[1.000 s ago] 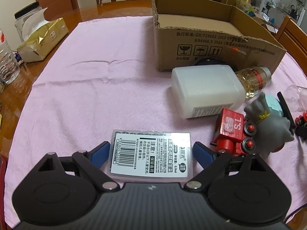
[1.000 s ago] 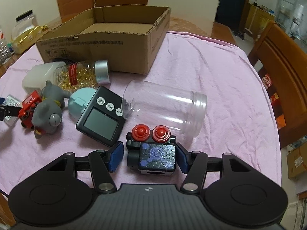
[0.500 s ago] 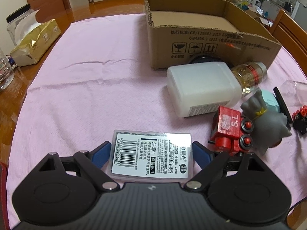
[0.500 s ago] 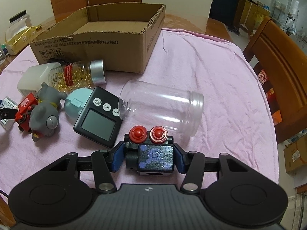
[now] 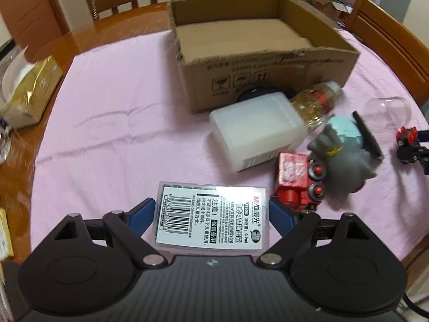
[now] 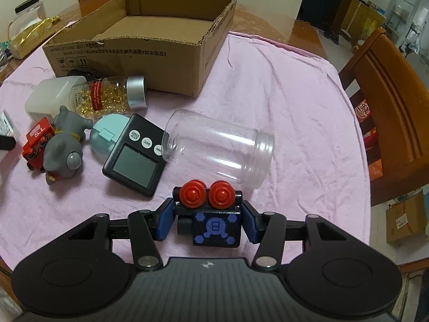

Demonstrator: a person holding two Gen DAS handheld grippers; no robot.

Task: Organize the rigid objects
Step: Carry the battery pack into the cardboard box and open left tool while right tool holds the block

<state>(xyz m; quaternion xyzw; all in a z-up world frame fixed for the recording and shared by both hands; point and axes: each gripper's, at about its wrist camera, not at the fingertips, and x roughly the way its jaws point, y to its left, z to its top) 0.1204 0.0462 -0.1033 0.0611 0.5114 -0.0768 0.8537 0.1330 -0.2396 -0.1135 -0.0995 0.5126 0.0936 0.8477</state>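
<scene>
My left gripper (image 5: 211,209) is shut on a clear flat case with a barcode label (image 5: 211,220), held a little above the pink cloth (image 5: 120,134). My right gripper (image 6: 207,212) is shut on a black toy wagon with two red wheels and a blue B mark (image 6: 214,228). That wagon and gripper also show at the right edge of the left wrist view, the wagon (image 5: 406,139). The open cardboard box (image 5: 268,64) stands behind both, seemingly with nothing in it (image 6: 128,51).
On the cloth lie a white bottle (image 5: 254,131), a capsule bottle (image 6: 107,96), a grey figure (image 6: 64,150), a red toy wagon (image 5: 295,179), a teal round case (image 6: 104,136), a black timer (image 6: 134,158) and a clear jar (image 6: 217,147). A gold packet (image 5: 29,94) sits left; wooden chairs (image 6: 388,102) ring the table.
The left gripper has risen with the labelled case and rolled slightly. The right gripper's fingers have closed in onto the black toy wagon, which now tilts up between them.
</scene>
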